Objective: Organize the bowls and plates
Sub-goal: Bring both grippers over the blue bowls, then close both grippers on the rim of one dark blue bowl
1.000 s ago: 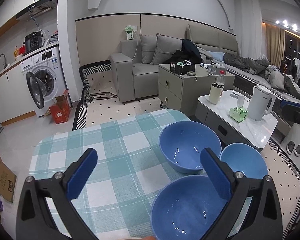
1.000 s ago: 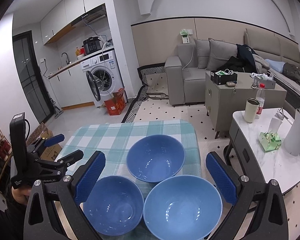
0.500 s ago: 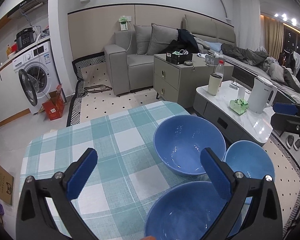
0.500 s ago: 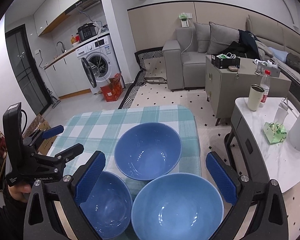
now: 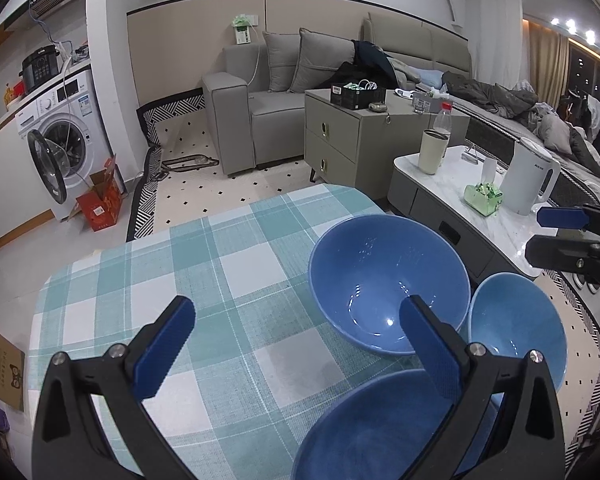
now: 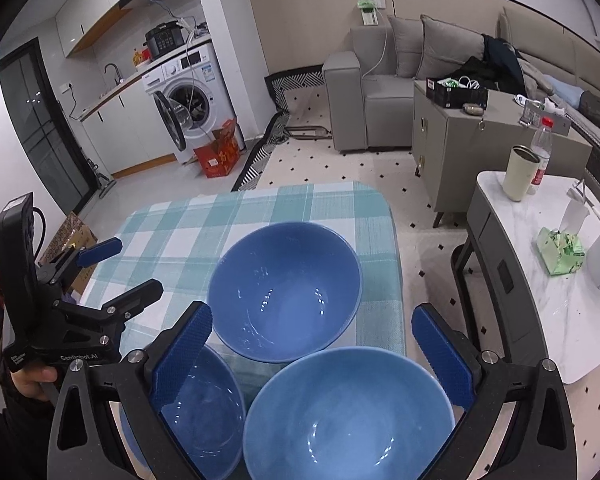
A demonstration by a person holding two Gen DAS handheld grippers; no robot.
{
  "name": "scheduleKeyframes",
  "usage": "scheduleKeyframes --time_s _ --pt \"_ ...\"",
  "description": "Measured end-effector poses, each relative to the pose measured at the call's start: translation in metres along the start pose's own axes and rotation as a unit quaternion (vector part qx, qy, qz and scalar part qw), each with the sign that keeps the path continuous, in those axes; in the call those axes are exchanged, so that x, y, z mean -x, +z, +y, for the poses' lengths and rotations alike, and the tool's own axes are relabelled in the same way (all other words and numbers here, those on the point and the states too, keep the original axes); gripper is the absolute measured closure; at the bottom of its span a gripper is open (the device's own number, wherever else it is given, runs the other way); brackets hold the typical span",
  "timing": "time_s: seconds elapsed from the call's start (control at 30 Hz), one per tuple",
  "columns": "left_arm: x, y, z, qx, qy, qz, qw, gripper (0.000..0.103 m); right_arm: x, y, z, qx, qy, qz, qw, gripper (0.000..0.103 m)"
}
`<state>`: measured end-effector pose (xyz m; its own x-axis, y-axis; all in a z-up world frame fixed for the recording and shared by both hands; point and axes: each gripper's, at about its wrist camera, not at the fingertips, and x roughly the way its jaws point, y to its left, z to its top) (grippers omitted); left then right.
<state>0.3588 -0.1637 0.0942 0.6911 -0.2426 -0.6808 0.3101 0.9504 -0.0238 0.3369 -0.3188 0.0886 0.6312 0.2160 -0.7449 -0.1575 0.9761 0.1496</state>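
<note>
Three blue bowls, clustered

We see the far bowl [image 6: 286,296], lower-left bowl [image 6: 196,408] and paler lower-right bowl [image 6: 348,416] upright, empty on the checked worktop [image 6: 172,236].

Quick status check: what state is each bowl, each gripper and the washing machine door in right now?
Far bowl: upright, empty, on the checked tablecloth.
Near-left bowl: upright, empty.
Near-right bowl: upright, empty.
Left gripper: open, holding nothing.
Right gripper: open, holding nothing.
Washing machine door: open.

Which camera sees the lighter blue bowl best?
The right wrist view: the glossy light blue ceramic bowl sits almost whole, close below the camera. The left wrist view shows it pushed to the side, partly hidden behind a tong finger.
</note>
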Motion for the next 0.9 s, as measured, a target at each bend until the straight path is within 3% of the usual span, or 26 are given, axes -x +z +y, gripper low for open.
scheduleKeyframes --time_s 0.2,0.43,0.7,0.77,0.9 --pt "-0.018 0.001 -0.002 -0.003 -0.004 0.014 0.9999 0.001 -0.026 0.001 -0.006 0.001 0.001 0.029 1.000 0.001" --pt "-0.037 0.000 -0.004 -0.007 -0.013 0.034 0.9993 0.010 -0.052 0.002 -0.016 -0.002 -0.007 0.052 0.999 0.002" --pt "-0.053 -0.003 -0.006 -0.012 -0.013 0.049 0.9986 0.017 -0.076 0.000 -0.021 0.005 -0.014 0.073 0.997 0.019" --pt "-0.057 -0.004 -0.006 -0.013 -0.016 0.057 0.9982 0.030 -0.079 -0.001 -0.021 0.006 -0.014 0.078 0.997 0.024" --pt "-0.064 -0.005 -0.006 -0.012 -0.019 0.066 0.9976 0.037 -0.086 -0.002 -0.020 0.008 -0.015 0.086 0.996 0.036"
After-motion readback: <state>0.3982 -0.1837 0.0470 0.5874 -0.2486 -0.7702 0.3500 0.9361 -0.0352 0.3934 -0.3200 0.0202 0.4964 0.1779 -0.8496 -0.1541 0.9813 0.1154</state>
